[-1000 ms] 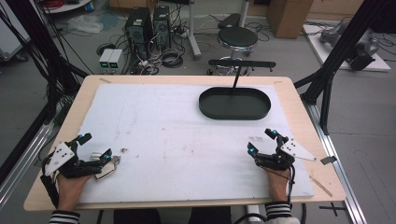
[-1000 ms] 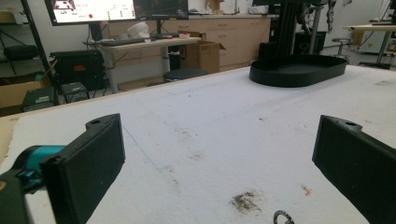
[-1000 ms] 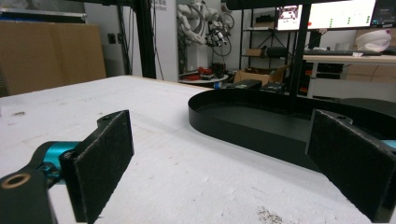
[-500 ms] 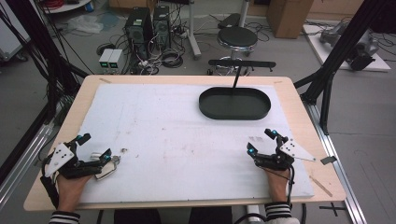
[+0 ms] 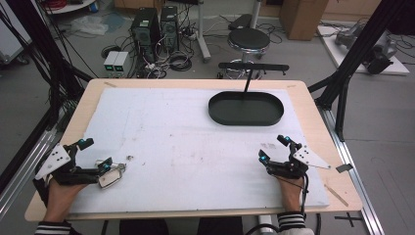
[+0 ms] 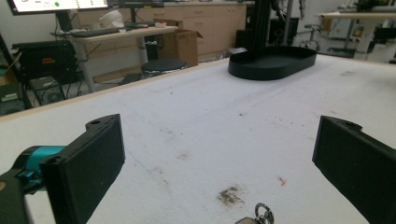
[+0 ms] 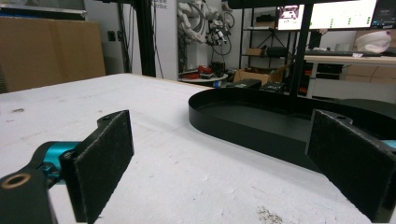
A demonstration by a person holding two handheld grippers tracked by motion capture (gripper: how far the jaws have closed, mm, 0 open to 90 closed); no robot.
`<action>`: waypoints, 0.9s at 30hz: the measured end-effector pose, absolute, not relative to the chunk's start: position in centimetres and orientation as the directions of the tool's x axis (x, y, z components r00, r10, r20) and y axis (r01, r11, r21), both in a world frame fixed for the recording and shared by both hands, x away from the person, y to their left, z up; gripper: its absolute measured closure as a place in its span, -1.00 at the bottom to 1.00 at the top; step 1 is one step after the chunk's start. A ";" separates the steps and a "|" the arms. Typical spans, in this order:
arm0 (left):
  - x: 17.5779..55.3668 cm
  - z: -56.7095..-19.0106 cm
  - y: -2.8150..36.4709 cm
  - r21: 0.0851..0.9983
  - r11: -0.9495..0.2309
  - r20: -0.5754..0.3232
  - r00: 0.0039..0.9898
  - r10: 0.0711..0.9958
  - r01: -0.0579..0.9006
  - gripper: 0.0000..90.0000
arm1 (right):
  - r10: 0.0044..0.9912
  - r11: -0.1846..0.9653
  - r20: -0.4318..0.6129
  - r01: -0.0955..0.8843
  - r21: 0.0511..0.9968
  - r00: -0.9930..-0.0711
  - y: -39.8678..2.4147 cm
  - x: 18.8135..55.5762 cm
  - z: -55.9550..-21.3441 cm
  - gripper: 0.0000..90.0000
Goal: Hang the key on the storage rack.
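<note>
— Nothing has moved: left claw (image 5: 93, 155) and right claw (image 5: 278, 148) rest released.
— And the keys (image 5: 111, 172)?
— On the bench (image 5: 176, 142) at five o'clock of the left claw, touching its near jaw; left hand's nearer.

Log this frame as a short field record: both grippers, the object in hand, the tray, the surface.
left gripper: open, at the near left of the table, resting low on the sheet
right gripper: open, at the near right, nothing between its fingers
keys: small metal bunch with a ring, lying on the sheet just by the left gripper's fingers; whether they touch it, cannot tell
tray: black, oval, shallow, nothing in it, far right of centre
sheet: white, stained, covering the wooden table
</note>
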State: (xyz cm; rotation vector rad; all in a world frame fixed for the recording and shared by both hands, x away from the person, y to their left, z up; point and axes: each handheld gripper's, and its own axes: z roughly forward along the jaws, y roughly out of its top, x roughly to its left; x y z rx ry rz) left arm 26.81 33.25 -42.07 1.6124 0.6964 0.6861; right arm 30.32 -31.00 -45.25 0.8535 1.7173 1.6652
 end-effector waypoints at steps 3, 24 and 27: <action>27.1 -41.3 33.6 0.984 -0.163 0.078 0.665 0.743 0.066 -0.94 | 0.787 0.014 0.015 0.042 0.999 -0.617 -31.0 30.3 -45.2 -0.85; 30.5 -38.0 35.2 0.840 -0.514 0.165 0.822 0.545 0.172 -0.94 | 0.787 0.012 0.019 0.046 0.999 -0.617 -31.0 30.3 -45.2 -0.85; 30.9 -37.8 35.4 0.826 -0.535 0.168 0.830 0.532 0.176 -0.94 | 0.787 0.012 0.018 0.046 0.999 -0.617 -31.0 30.3 -45.2 -0.85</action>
